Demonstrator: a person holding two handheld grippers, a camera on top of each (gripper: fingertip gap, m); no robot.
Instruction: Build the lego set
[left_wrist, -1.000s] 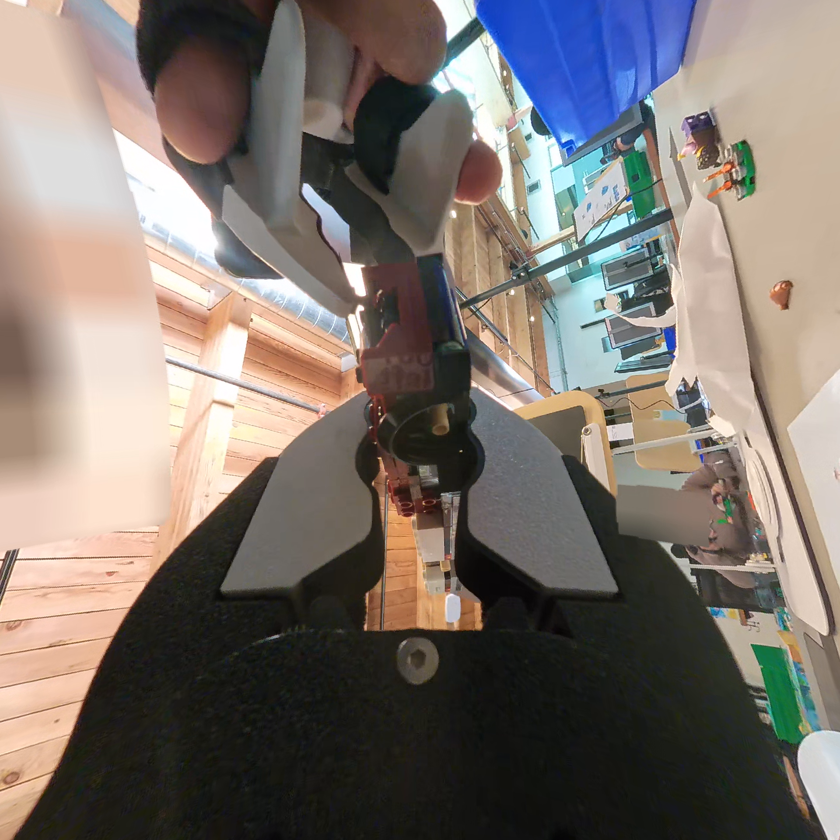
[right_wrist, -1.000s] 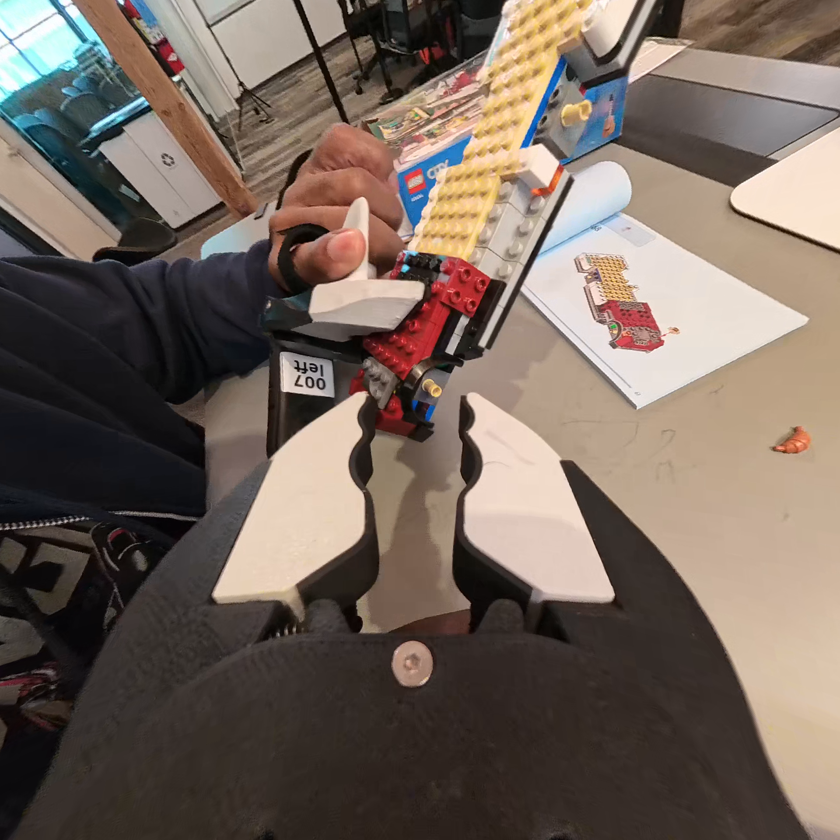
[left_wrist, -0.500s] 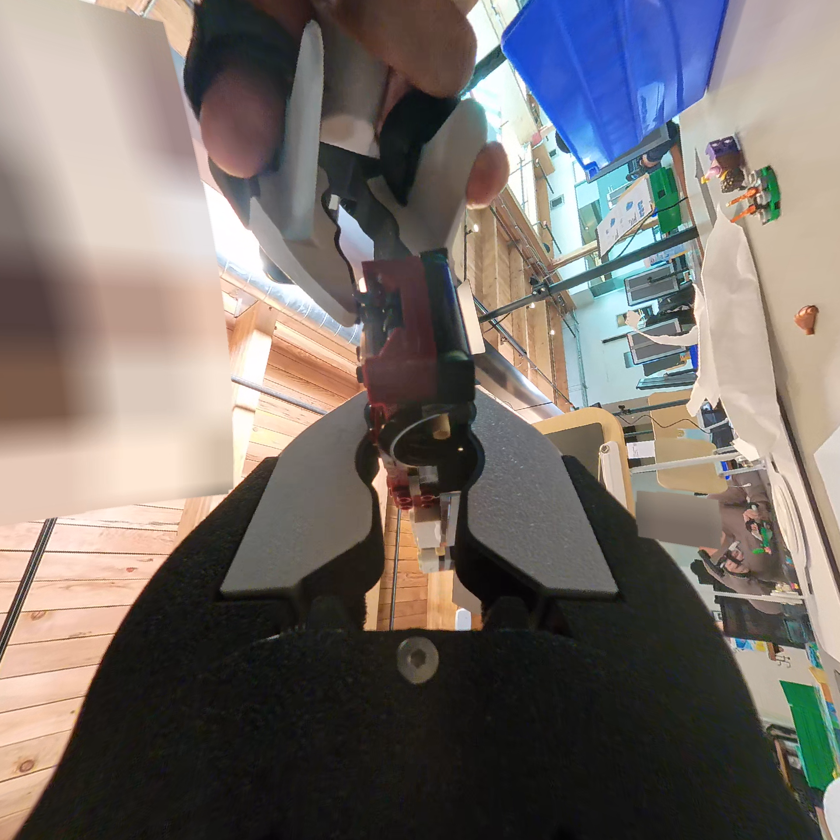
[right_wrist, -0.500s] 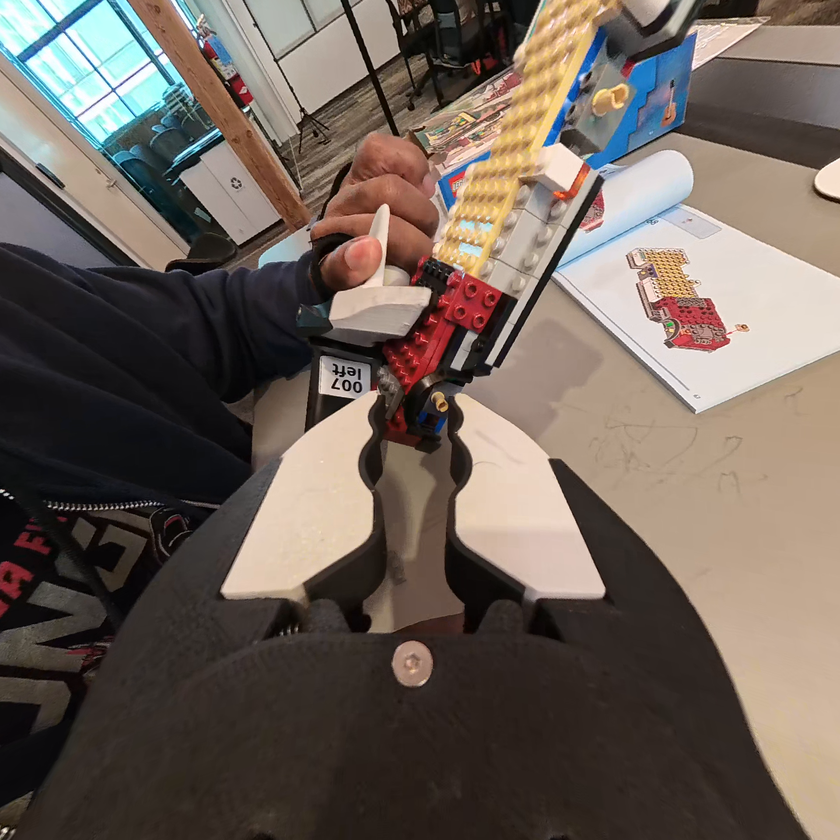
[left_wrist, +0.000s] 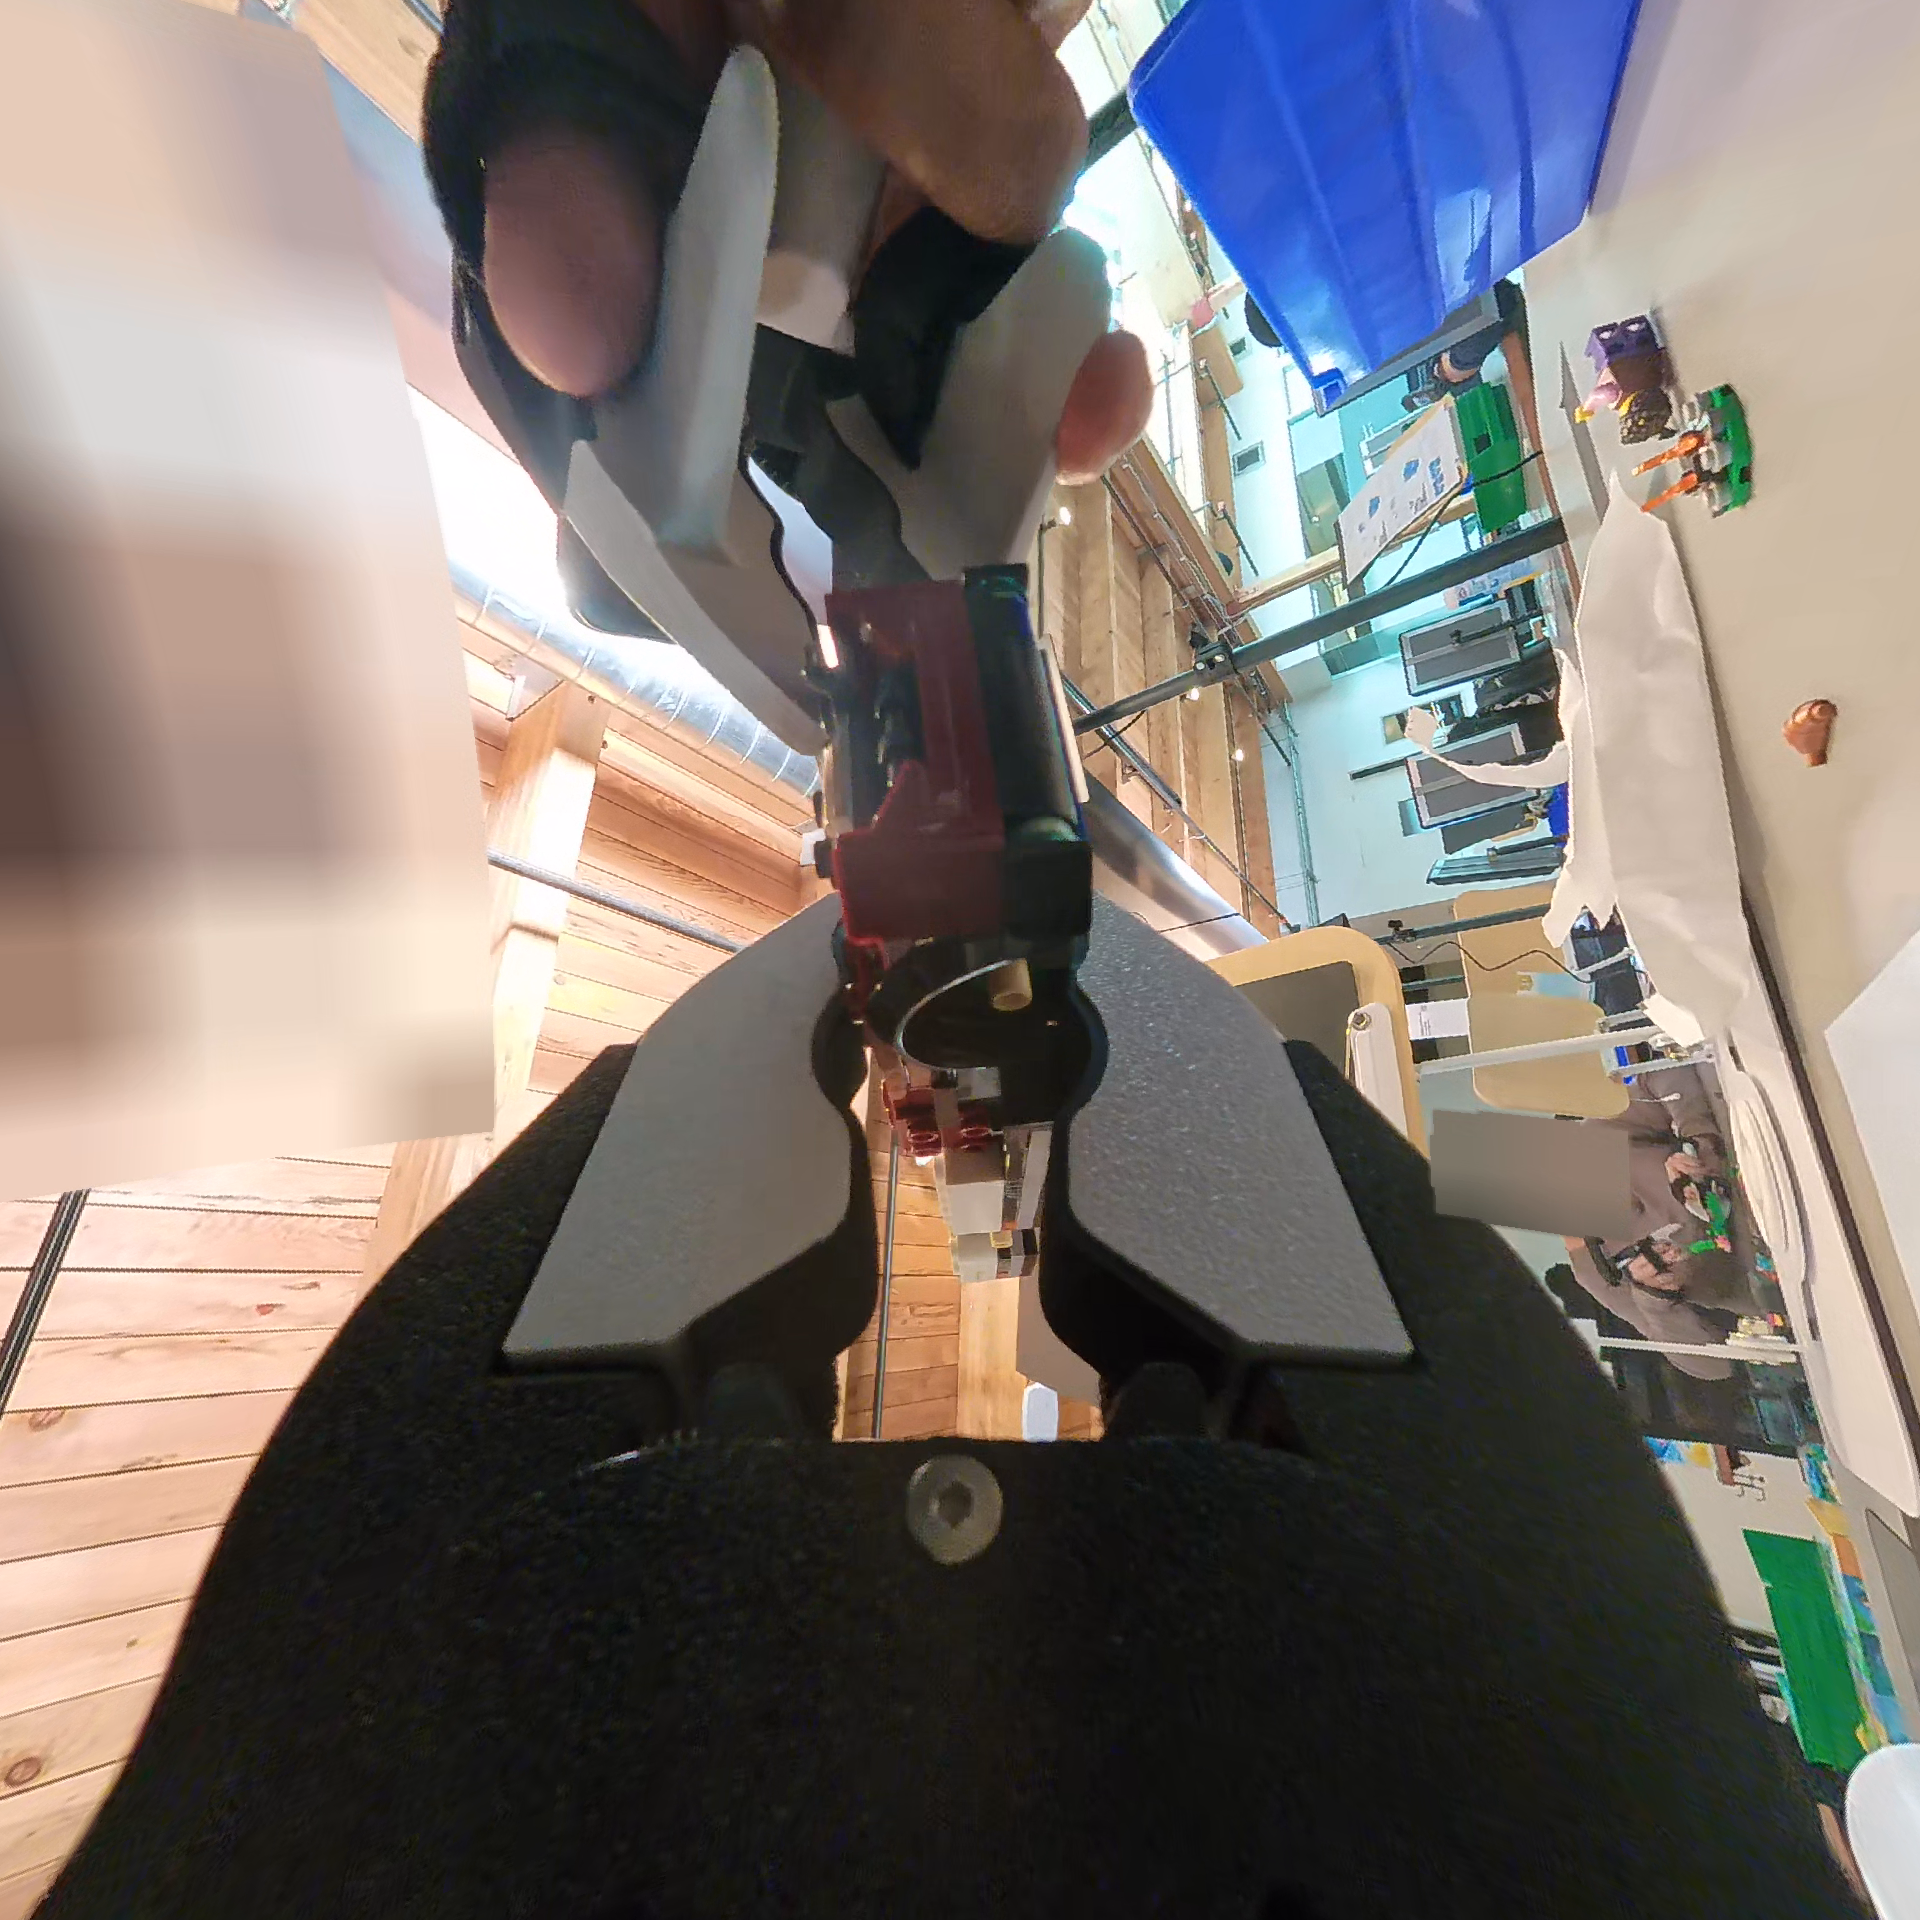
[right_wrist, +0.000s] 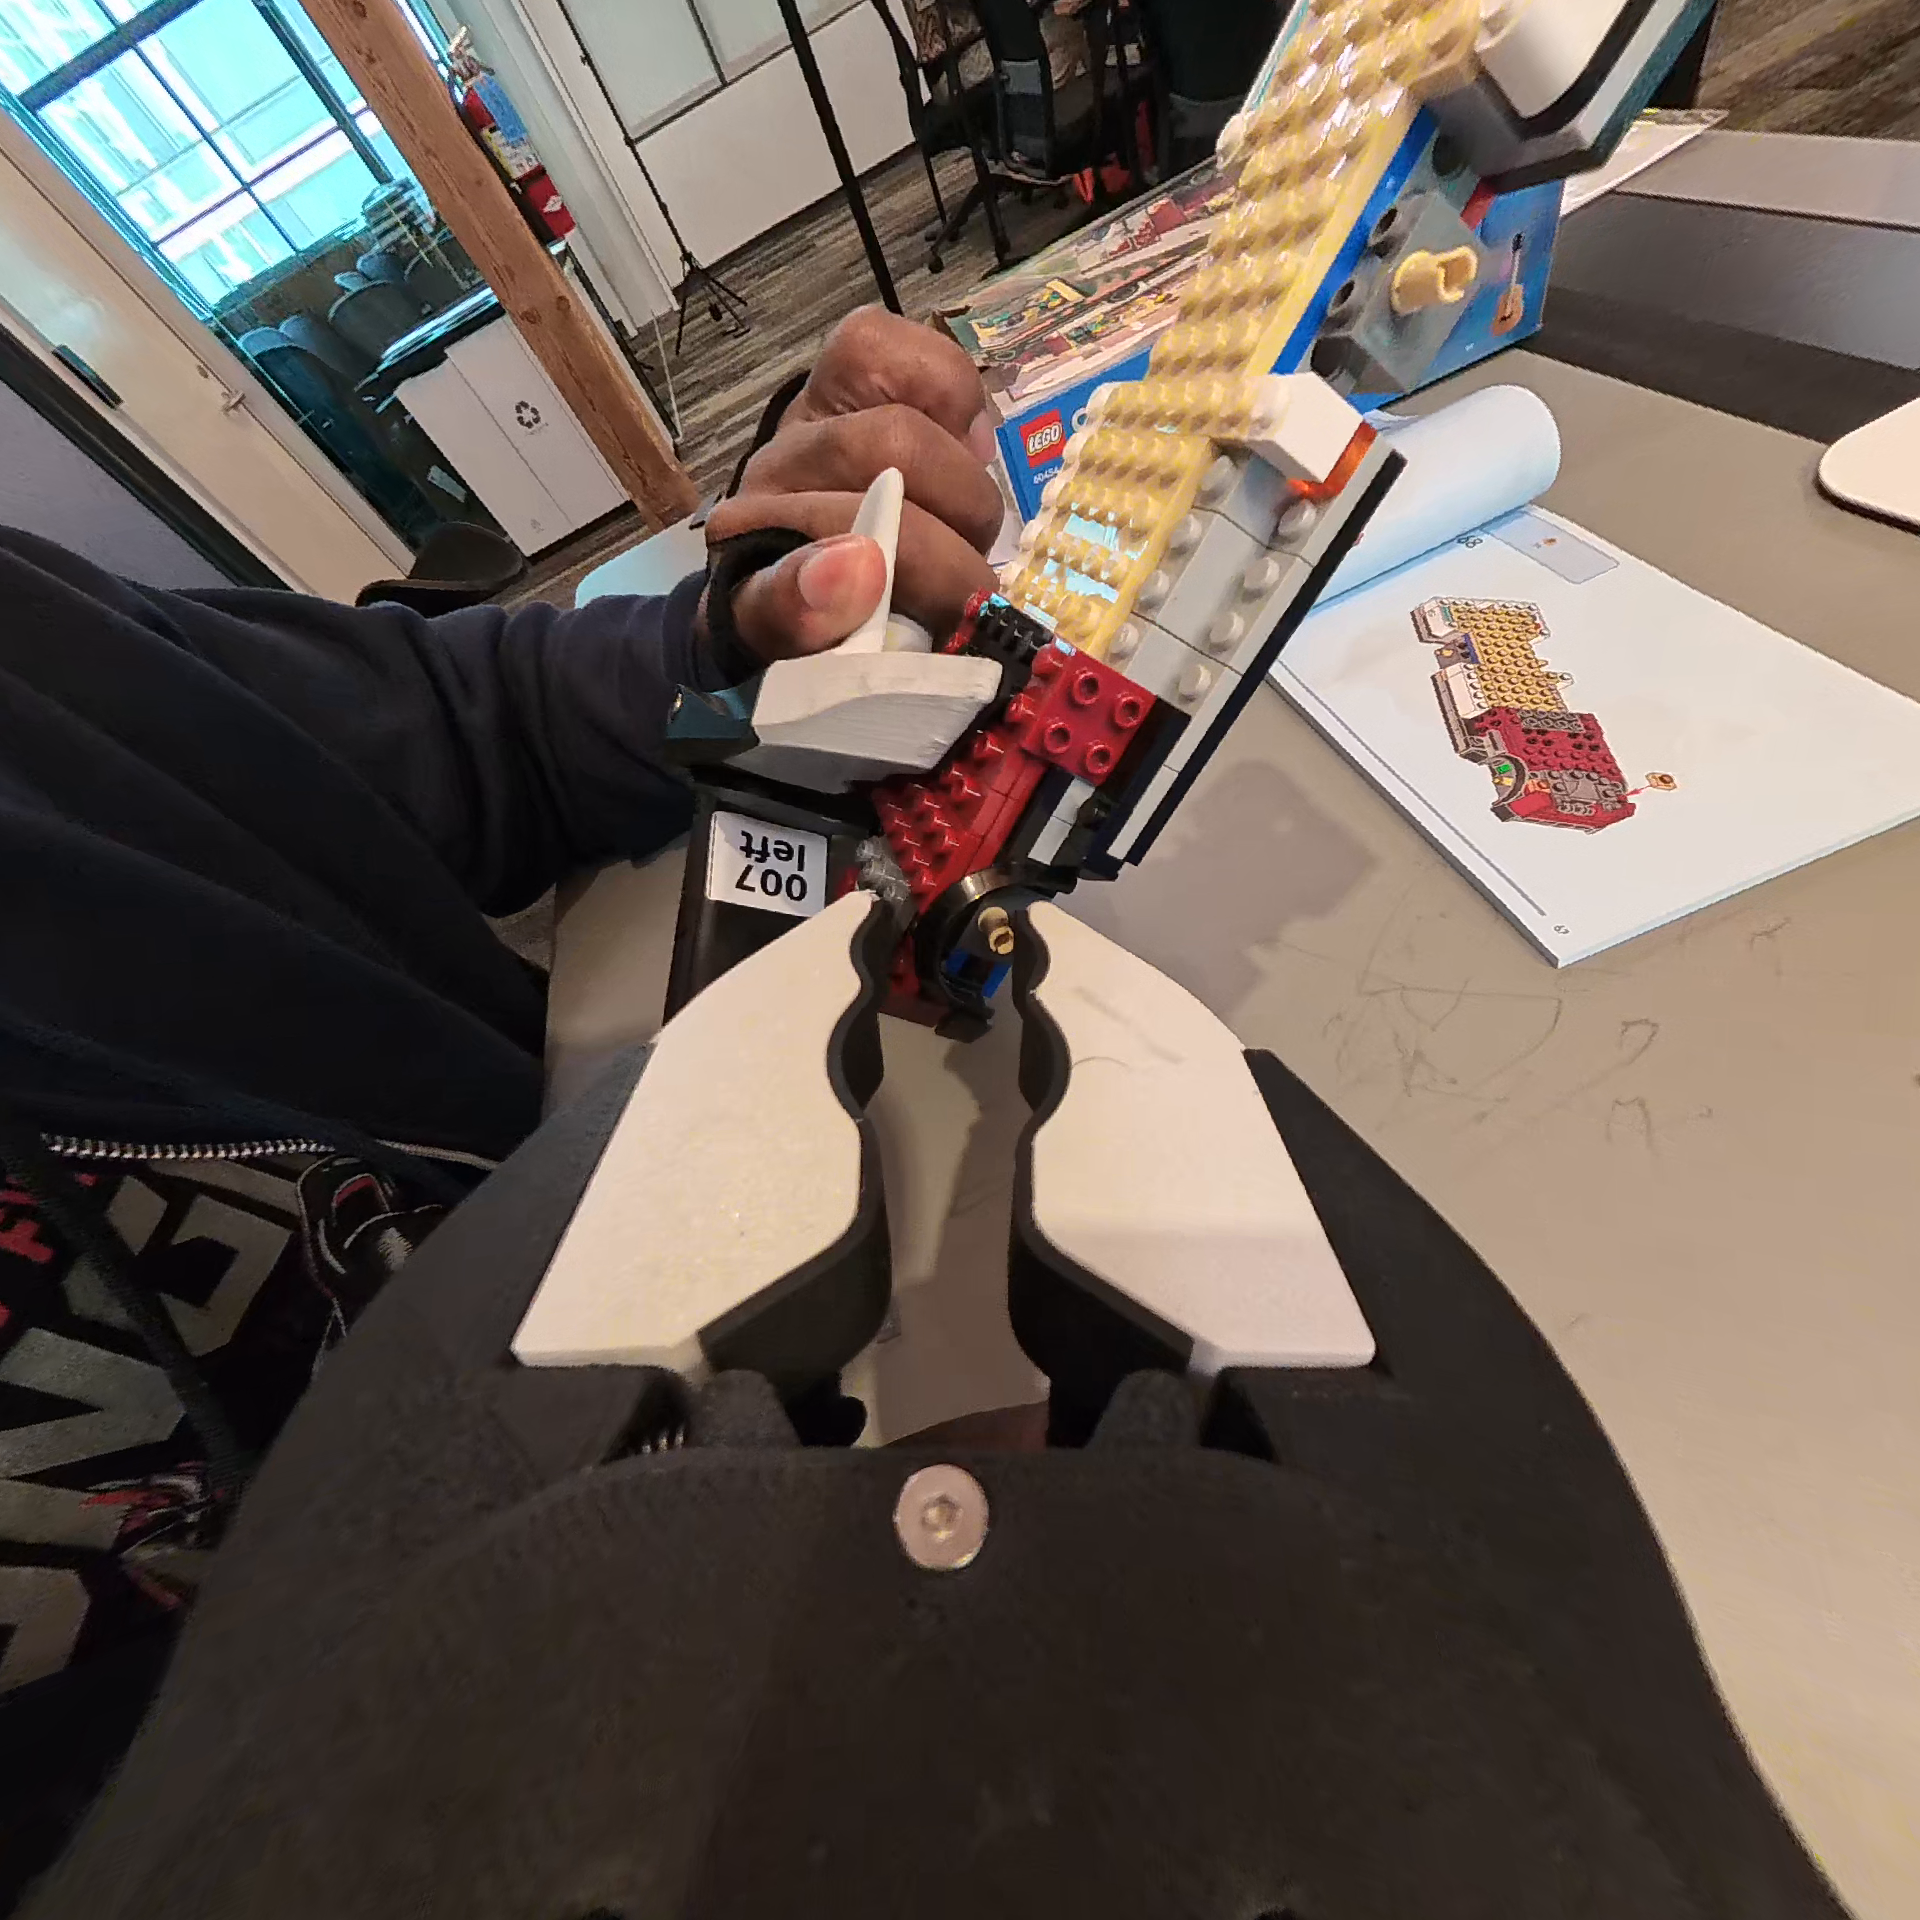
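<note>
A brick truck model (right_wrist: 1081, 717) with a red cab, a grey body and a long tan studded plate (right_wrist: 1226, 343) is held up, tilted, above the grey table (right_wrist: 1507, 1299). My left gripper (left_wrist: 966, 977) is shut on the cab, with the black wheel and tan axle pin (left_wrist: 1008, 982) between its fingers. One of its white fingers (right_wrist: 862, 717) shows pressing on the cab in the right wrist view. My right gripper (right_wrist: 951, 920) has closed on the model's front end at that wheel (right_wrist: 987, 914). Its fingers (left_wrist: 707, 582) show against the red end (left_wrist: 914, 831) in the left wrist view.
An open instruction booklet (right_wrist: 1621, 717) and a toy box (right_wrist: 1091, 312) lie on the table behind the model. A small brown piece (left_wrist: 1813, 727), small brick builds (left_wrist: 1662, 416), white paper (left_wrist: 1642, 727) and a blue bin (left_wrist: 1403, 156) are farther off. A person's dark sleeve (right_wrist: 312, 779) is on the left. Spacing between my two grippers at the tips: around 4 centimeters.
My right gripper moved forward to the model's front end and its fingers closed in on the wheel area. My left gripper kept its hold on the cab throughout.
</note>
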